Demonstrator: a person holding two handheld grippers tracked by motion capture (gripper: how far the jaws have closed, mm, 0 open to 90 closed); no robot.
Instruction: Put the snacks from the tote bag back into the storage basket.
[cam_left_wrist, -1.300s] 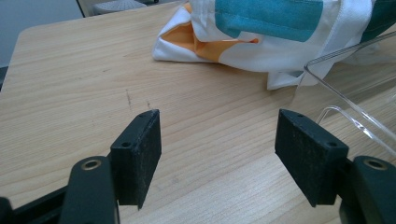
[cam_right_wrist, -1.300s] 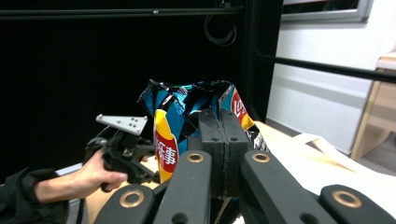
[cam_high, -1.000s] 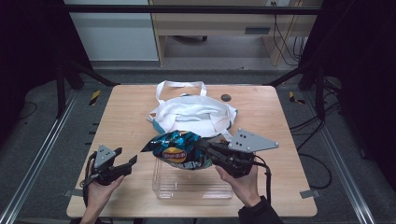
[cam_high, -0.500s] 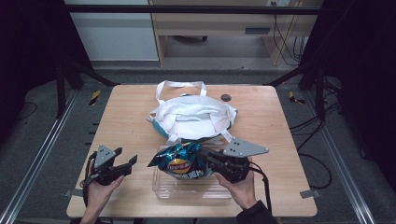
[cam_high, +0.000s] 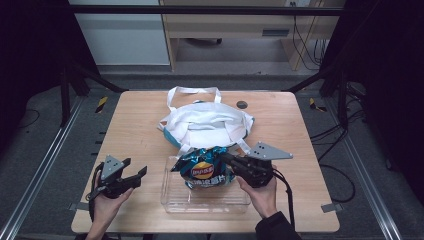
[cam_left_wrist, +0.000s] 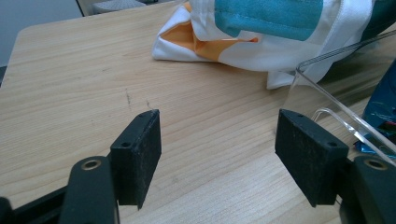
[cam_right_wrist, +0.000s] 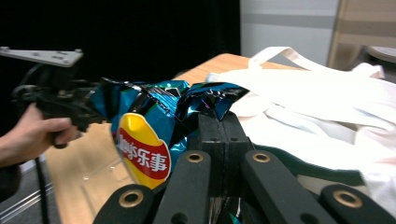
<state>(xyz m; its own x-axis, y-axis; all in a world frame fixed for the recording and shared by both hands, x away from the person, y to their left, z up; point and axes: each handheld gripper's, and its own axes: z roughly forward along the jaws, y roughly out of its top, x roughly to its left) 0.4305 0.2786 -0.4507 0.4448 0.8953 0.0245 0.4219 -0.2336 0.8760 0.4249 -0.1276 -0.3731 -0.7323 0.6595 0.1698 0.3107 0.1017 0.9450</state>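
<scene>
Left tongs wide open and idle, right tongs clamped tight

The left tongs (cam_high: 136, 176) sit low at the person's left, held in the left hand (cam_high: 105, 202) whose forearm enters from the bottom edge; their two black pads (cam_left_wrist: 140, 156) stand far apart with nothing between them, pointing forward and to the right. The right tongs (cam_high: 224, 159) are gripped by the right hand (cam_high: 260, 196), dark sleeve at the wrist, aimed leftward; their pads (cam_right_wrist: 211, 135) press flat together, pinching what they hold, with the grey three-cornered plate level on top.
</scene>
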